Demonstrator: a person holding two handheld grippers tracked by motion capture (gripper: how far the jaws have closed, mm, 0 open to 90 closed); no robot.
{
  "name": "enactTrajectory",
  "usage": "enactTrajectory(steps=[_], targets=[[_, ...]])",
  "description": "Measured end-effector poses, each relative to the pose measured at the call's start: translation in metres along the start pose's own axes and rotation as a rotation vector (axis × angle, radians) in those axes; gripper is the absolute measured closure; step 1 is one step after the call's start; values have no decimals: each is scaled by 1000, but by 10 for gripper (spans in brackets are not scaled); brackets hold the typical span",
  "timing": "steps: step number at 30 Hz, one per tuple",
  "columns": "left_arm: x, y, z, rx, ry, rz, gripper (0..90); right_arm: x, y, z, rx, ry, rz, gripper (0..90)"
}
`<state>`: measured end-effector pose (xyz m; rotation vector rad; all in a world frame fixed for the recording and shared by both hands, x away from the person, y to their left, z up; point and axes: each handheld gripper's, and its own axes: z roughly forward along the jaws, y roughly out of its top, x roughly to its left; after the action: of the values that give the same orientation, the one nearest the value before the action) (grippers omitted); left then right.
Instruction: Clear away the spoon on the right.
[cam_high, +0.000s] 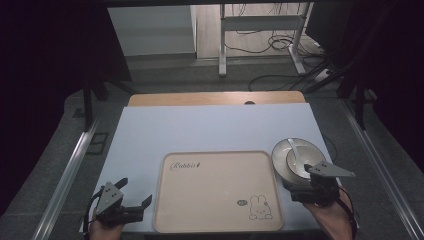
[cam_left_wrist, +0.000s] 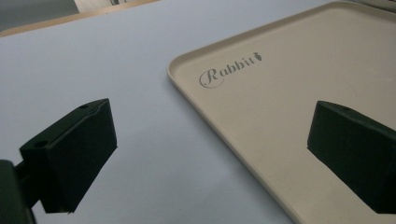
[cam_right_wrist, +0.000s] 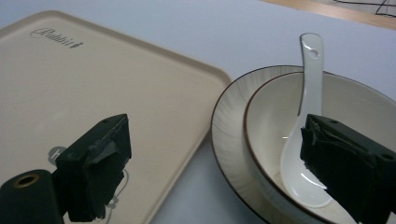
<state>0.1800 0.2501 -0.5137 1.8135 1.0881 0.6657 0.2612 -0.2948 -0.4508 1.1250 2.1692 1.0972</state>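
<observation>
A beige tray (cam_high: 215, 190) printed "Rabbit" with a bunny drawing lies at the front middle of the white table cover (cam_high: 200, 130). Right of it a dark-rimmed plate (cam_high: 278, 155) carries a cream bowl (cam_high: 302, 161) with a white spoon (cam_high: 294, 149) in it. My right gripper (cam_high: 305, 181) sits at the near rim of that stack. In the right gripper view (cam_right_wrist: 215, 172) its jaws stand wide, one over the tray (cam_right_wrist: 93, 79), one over the bowl (cam_right_wrist: 275, 112) beside the spoon (cam_right_wrist: 308, 79), with the plate (cam_right_wrist: 229, 121) rim between them, untouched. My left gripper (cam_high: 135, 191) rests open at the tray's left edge, its jaws (cam_left_wrist: 210, 154) holding nothing.
A strip of wooden tabletop (cam_high: 215, 98) shows beyond the white cover. Metal rails (cam_high: 65, 175) run along both sides of the table. Behind it are desk legs (cam_high: 222, 45) and loose cables (cam_high: 280, 42) on the floor.
</observation>
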Motion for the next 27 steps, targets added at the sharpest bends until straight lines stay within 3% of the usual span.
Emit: enactTrajectory(steps=[27], targets=[[1,0,0,12,6,-5,14,-29,21,16,68,-74,6,221]])
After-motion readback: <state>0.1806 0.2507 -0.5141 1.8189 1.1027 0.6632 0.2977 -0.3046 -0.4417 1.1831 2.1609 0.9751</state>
